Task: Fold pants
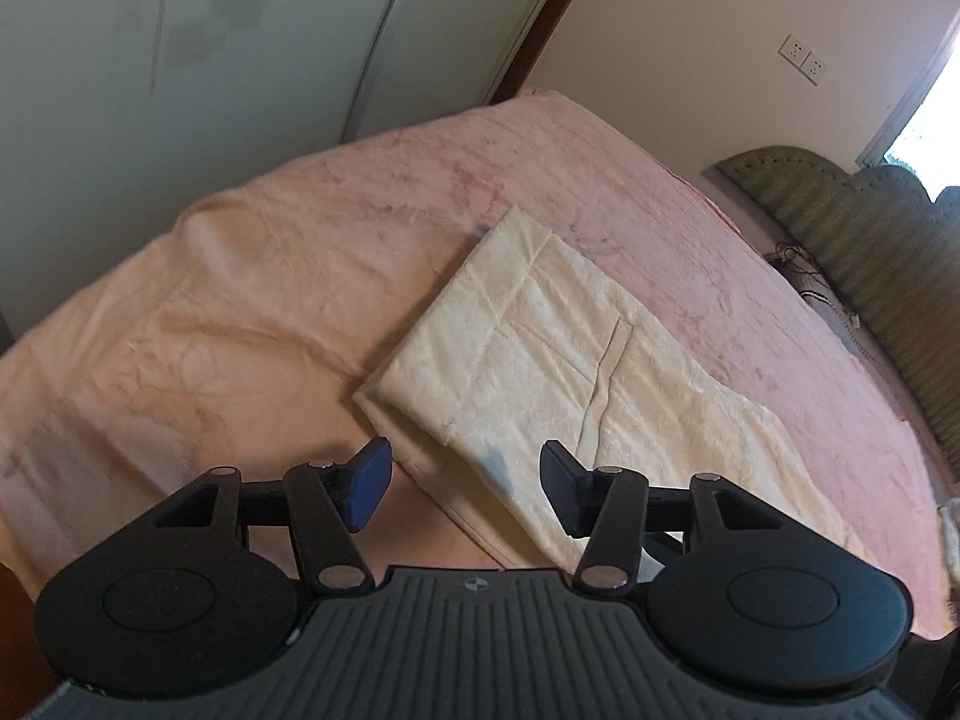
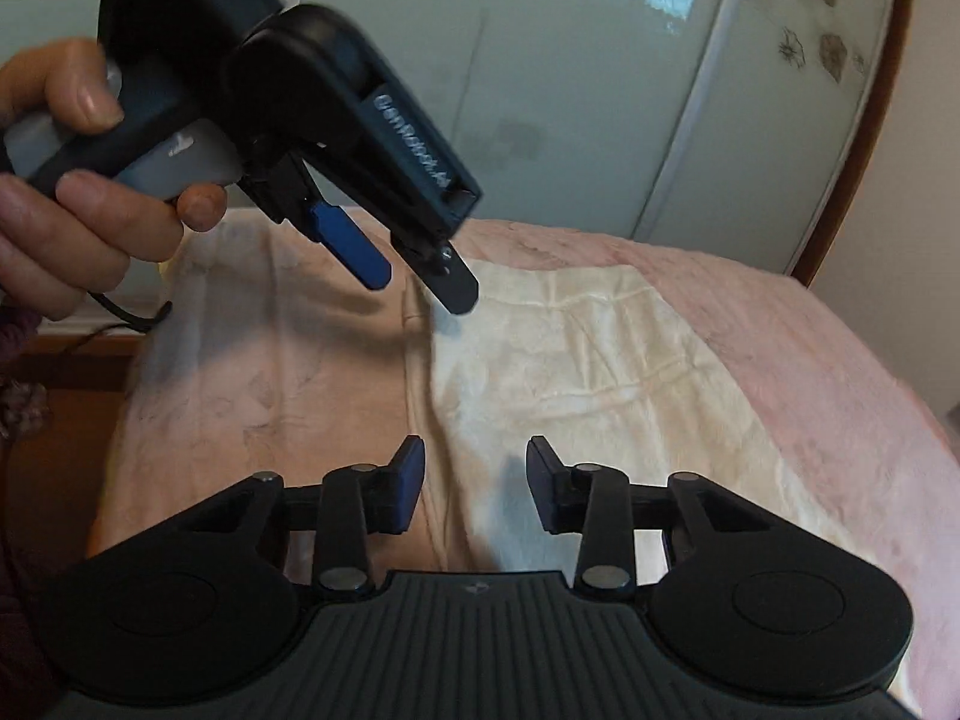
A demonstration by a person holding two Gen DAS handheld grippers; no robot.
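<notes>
Cream pants lie folded flat on a pink bed cover. My left gripper is open and empty, hovering above the pants' near corner. In the right wrist view the pants spread ahead, and my right gripper is open and empty just above their near left edge. The left gripper also shows there, held in a hand above the pants' far left edge, jaws apart.
A white wardrobe stands behind the bed. A green padded headboard is at the right, with cables beside it. Wall sockets and a bright window are at the far right. Wooden floor lies left of the bed.
</notes>
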